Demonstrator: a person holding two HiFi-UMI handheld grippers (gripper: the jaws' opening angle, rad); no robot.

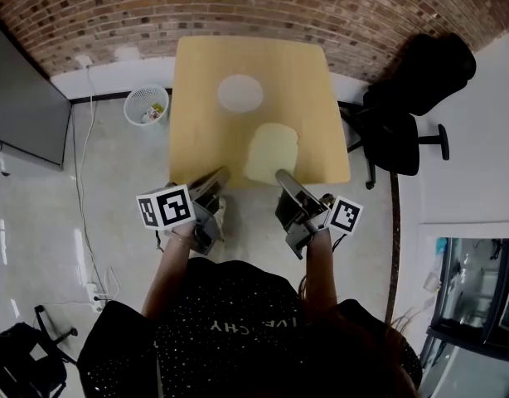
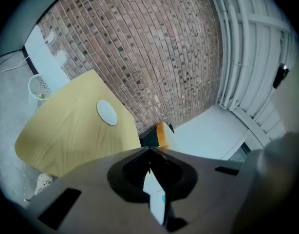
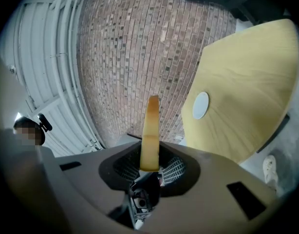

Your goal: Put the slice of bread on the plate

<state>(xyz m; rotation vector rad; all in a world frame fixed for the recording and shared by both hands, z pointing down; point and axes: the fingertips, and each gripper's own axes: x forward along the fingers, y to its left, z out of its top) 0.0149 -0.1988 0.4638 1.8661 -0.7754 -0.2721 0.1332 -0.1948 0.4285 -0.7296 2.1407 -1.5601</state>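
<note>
Bread [image 3: 150, 130] edge-on in right tongs [image 3: 150, 165], broad face in head view

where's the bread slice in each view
Head view: bread slice centre, over the table's near edge.
Left gripper view: bread slice just right of centre, small.
Right gripper view: bread slice centre, edge-on, upright in the right tongs.
Shared landmark: white plate.

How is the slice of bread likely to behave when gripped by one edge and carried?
Probably fairly stiff: pinched at one edge by the right gripper, the slice of bread juts out without drooping. Likely light for its size, since that narrow pinch carries it. It looks thin edge-on, so hard squeezing might dent or tear it.
</note>
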